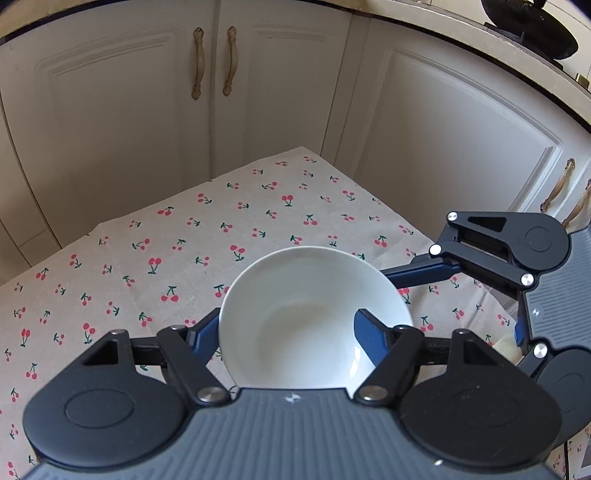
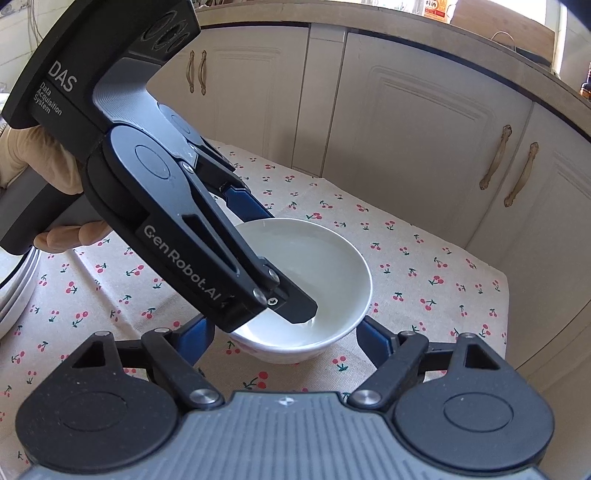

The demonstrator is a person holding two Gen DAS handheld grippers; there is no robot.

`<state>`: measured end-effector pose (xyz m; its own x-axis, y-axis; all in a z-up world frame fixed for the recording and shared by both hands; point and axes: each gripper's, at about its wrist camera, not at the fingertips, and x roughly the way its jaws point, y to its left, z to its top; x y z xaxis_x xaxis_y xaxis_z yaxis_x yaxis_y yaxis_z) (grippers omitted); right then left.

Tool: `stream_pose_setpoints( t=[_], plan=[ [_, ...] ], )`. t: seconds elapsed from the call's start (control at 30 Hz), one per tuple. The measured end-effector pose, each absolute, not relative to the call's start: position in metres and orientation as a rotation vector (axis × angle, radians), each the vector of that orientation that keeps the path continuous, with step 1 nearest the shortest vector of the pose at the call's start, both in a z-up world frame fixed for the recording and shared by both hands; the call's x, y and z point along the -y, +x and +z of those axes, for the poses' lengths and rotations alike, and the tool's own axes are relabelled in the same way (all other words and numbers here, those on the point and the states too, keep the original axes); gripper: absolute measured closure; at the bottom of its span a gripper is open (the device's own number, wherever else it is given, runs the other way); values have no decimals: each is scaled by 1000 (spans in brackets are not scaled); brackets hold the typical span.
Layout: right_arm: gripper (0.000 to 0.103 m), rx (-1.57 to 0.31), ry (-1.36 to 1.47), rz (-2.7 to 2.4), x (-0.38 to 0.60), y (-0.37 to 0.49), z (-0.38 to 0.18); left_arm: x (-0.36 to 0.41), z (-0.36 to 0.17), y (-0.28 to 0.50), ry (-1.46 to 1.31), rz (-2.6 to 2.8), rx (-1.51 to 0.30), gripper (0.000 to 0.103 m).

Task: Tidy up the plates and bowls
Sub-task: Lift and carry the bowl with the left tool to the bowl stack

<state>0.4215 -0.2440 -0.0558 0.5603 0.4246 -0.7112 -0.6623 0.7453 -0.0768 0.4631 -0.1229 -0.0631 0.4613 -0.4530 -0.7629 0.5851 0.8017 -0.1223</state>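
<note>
A white bowl [image 1: 303, 295] [image 2: 332, 266] sits on the cherry-print tablecloth [image 1: 147, 258]. My left gripper [image 1: 286, 325] [image 2: 286, 264] is shut on its wall. One finger [image 2: 295, 306] is inside the bowl and the other blue finger [image 2: 243, 203] is outside the far rim. My right gripper [image 2: 286, 326] straddles the near part of the bowl. Its blue pads lie against the outer wall on both sides, though the left contact is partly hidden. In the left wrist view its far finger [image 1: 417, 271] reaches the bowl's right rim.
A stack of pale plates [image 2: 14, 288] shows at the left table edge. Cream cabinet doors [image 1: 110, 129] stand close behind the table. A dark pan [image 1: 532, 26] rests on the counter above. A person's hand [image 2: 37, 162] holds the left gripper's handle.
</note>
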Motion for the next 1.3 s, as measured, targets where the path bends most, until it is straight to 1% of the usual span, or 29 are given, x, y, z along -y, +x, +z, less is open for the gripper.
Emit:
stream_pose_setpoints(
  t=[0.27, 0.8, 1.3],
  plan=[
    [16, -736, -364, 650, 249, 401, -43, 127, -46, 440, 166, -657, -869, 29],
    [16, -712, -328, 626, 262, 331, -5, 138, -11, 364, 181, -673, -818, 29],
    [16, -696, -339, 596, 268, 261, 21, 138, 5, 296, 206, -684, -804, 29]
  ],
)
